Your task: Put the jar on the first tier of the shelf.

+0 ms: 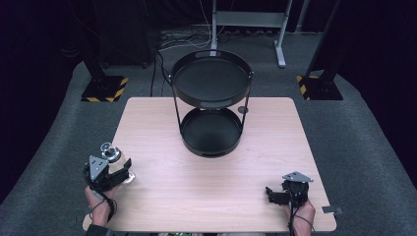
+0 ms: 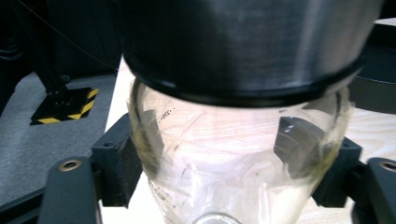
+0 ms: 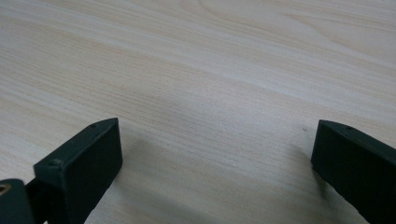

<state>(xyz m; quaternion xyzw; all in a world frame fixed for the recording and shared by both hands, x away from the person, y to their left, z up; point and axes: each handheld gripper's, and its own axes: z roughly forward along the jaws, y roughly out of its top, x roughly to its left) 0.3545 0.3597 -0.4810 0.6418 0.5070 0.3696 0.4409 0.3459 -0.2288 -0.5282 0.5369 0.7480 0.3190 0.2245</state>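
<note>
At the left edge of the light wood bench [image 1: 162, 196], the left claw [image 1: 119, 173] is clenched on a clear glass jar [image 2: 233, 154] with a broad brushed-metal cap [image 2: 243, 42]. In the left gripper view the jar sits between the two black jaws, each pressed against the glass at one side. The cap runs off the top of that view and the jar's lower part is cut off at the bottom, so how the jar meets the bench cannot be made out there. From the high view the jar is mostly hidden by the claw and its grey plate; a shiny round piece [image 1: 110, 152] shows just beyond the claw, too small to tell whether it belongs to the jar.

In the middle, toward the far side of the bench, stands a black two-tier round tray stand [image 1: 211, 98], its upper tray partly covering the lower one.

At the near right, the right claw [image 1: 272, 194] rests low by the bench edge. In the right gripper view its jaws stand wide apart with bare wood between them, grasping nothing. A small dark flat tag [image 1: 332, 210] lies at the bench's near right corner, too small to identify.
</note>
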